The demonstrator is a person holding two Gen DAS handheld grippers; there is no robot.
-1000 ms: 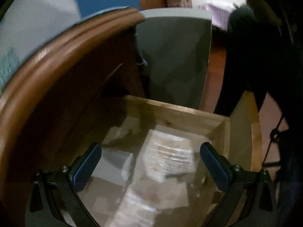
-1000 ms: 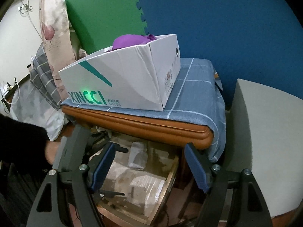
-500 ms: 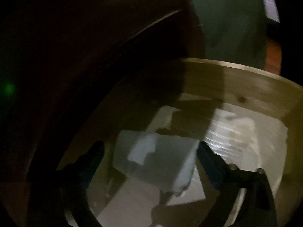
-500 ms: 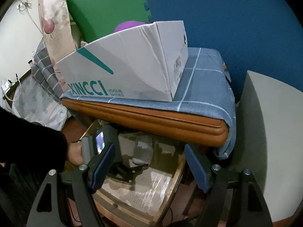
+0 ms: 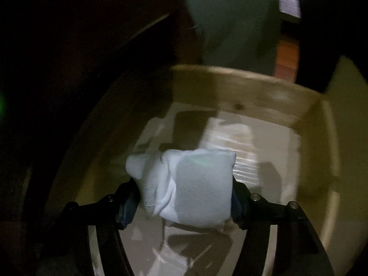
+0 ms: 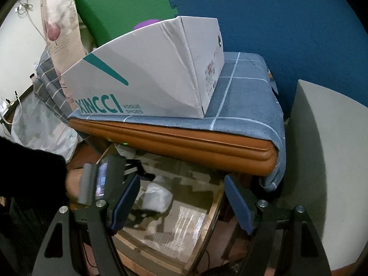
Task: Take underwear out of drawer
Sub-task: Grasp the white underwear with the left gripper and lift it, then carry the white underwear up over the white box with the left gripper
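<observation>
Open wooden drawer (image 5: 257,92): pale plank walls, bottom lined with a pale sheet carrying a glossy, crinkled patch. A folded white underwear bundle (image 5: 193,184) lies on the liner toward the cabinet side; the same bundle shows in the right wrist view (image 6: 156,197). Cabinet top (image 6: 184,142): rounded brown wooden edge, covered by a blue checked cloth (image 6: 241,96) that overhangs the right corner. A white shoe box (image 6: 147,78) marked XINCCI stands directly on the cloth
</observation>
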